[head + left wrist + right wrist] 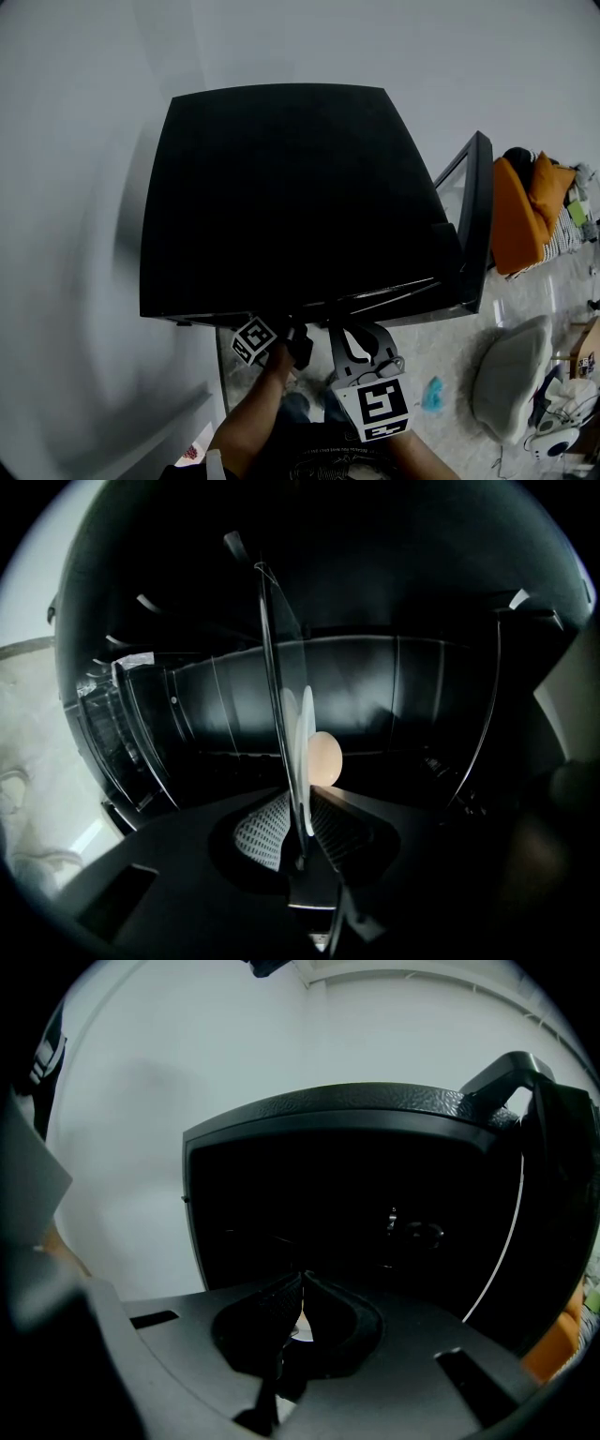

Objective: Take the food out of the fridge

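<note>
Head view: I am looking steeply down on the flat top of the black fridge [291, 187]; its door [473, 225] is standing open at the fridge's right side; my left gripper [298, 343] is reaching in under the fridge's front edge, with its marker cube showing just outside; my right gripper [364, 339] is hovering just in front of the fridge, beside the left one; a grey cushion [511, 375] and a small cyan thing [432, 395] are lying on the floor to the fridge's right.

Left gripper view: I am looking into the fridge's dark ribbed inside; a white plate [306, 742] is showing edge-on, and my jaws are pinching its near rim, the dotted pad [262, 832] pressing on one face and the dark pad on the other; a round pale food [326, 758] is sitting against the plate, deeper in the fridge than my jaw tips; a thin clear edge is running along the plate, and I cannot tell what it is.

Right gripper view: I am facing the fridge's open front from outside, with the door at the fridge's right; my jaws are pressing together to a thin slit, holding nothing.
</note>
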`<state>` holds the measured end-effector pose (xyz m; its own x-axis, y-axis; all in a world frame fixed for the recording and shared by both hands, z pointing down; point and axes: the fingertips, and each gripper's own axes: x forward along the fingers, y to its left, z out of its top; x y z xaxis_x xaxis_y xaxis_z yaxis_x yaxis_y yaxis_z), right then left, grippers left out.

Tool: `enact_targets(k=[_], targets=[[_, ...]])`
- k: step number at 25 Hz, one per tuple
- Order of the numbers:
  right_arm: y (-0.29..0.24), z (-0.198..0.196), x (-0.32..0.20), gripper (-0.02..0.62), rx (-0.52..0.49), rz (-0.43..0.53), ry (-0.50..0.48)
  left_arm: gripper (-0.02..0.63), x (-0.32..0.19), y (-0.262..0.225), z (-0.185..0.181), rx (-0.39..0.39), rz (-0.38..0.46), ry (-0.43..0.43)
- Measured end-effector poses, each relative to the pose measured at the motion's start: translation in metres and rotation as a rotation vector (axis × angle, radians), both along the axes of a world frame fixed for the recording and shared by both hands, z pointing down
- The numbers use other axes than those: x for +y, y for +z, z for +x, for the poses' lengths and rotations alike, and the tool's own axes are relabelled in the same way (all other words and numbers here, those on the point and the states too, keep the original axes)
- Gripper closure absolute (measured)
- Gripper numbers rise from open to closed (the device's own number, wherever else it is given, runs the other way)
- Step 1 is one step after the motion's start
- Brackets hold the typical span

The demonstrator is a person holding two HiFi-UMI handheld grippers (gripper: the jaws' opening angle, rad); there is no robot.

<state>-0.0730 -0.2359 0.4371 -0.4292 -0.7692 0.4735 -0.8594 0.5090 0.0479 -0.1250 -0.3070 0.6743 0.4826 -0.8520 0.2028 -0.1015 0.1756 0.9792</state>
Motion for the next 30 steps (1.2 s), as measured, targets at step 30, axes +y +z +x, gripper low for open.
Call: enact_targets(k=[30], targets=[[0.000,0.010,0.014,0.574,-0.031,0.000,0.029,0.583,0.025,-0.016,0.010,0.051,0.048,0.039]])
